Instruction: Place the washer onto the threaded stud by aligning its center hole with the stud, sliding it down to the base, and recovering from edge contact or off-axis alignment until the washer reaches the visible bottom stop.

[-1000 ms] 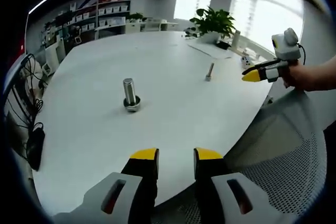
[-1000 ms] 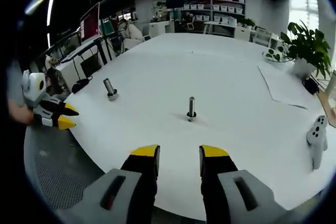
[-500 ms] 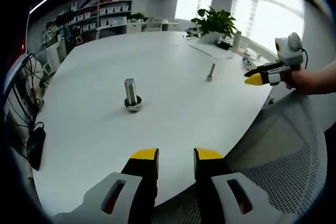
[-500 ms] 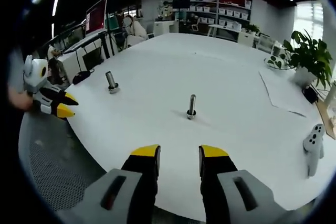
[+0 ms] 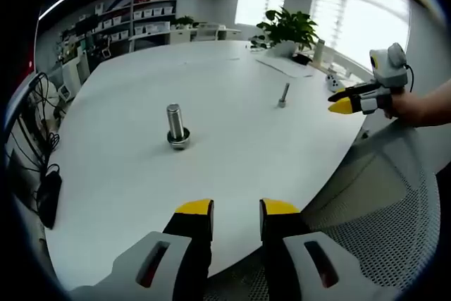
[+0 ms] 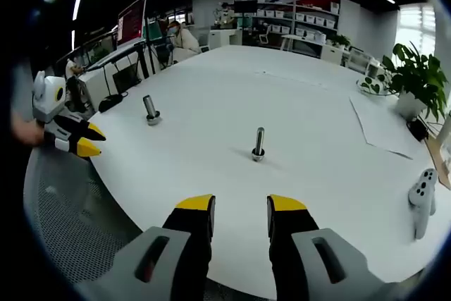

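Note:
On the white table [image 5: 232,153] a thick threaded stud [image 5: 174,123] stands upright with a wider metal ring at its foot [image 5: 177,142]; I cannot tell whether that ring is a washer. It also stands at the far left [image 6: 150,110]. A thinner stud [image 5: 283,95] rises farther right, straight ahead [image 6: 258,144] in the right gripper view. My left gripper [image 5: 236,209] hangs open at the table's near edge, holding nothing, and is seen off the table's left edge [image 6: 88,140]. My right gripper [image 6: 241,206] is open too, held by a hand off the table's right side [image 5: 342,106].
A mesh chair back [image 5: 380,230] lies below the table edge. A sheet of paper [image 6: 380,128], a white controller [image 6: 421,199] and a potted plant [image 6: 416,75] sit at the far right. Cables and a dark device [image 5: 48,199] lie on the left.
Both views shifted slightly with the hands. The right gripper drifted a little right and up in the left gripper view. The studs have not moved, and both grippers kept their gap.

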